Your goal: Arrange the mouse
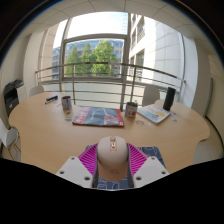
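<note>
A beige computer mouse [113, 156] sits between the two fingers of my gripper [113, 160], raised above the round wooden table [50, 130]. Both magenta pads [91, 158] press against its sides, so the gripper is shut on it. A grey patterned mouse mat [150, 152] shows just under and to the right of the fingers.
Beyond the fingers a pink-covered book or magazine [98, 116] lies mid-table. A dark cup [66, 102] stands at the left, another cup [131, 108] and a booklet [154, 114] at the right. A black speaker-like object [169, 98] stands far right. Windows and chairs lie behind.
</note>
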The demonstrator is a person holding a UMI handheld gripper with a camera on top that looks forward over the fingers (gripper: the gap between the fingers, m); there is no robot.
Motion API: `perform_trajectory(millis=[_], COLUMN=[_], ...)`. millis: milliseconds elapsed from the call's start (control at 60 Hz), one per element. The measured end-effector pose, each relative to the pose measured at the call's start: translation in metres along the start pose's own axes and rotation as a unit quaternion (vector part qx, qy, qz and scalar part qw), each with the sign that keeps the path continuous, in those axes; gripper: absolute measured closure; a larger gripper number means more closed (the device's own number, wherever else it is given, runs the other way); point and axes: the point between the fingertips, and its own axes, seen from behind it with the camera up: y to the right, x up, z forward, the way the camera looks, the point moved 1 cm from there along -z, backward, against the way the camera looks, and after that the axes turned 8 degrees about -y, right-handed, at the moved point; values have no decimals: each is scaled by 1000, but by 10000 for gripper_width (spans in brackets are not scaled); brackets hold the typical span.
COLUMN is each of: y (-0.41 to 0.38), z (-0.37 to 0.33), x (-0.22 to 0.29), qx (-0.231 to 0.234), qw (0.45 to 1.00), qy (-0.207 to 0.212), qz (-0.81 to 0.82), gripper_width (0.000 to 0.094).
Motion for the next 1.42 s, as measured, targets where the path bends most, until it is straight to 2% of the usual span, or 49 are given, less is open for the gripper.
perform_trajectory(millis=[150,283,367,400,467,517,567,767,1067,1417], y=[33,39,40,39,41,42,42,33,15,9], z=[34,47,43,35,26,14,-2,-109,-247,-299], x=[-69,-98,-101,-99,-96,-92,-88,-62,-81,-111], qx=[4,17,28,29,24,19,14,-11,-46,-49], qw=[999,996,996,995,996,996,996,999,999,999], qy=[-52,-84,-88,-94,-88,-85,-85,-43,-15,-24], qz=[-15,-10,-3,-4,-5,-6,-4,-2,-11,-3], gripper_width=[533,455,396,329,70,116,77,89,87,90])
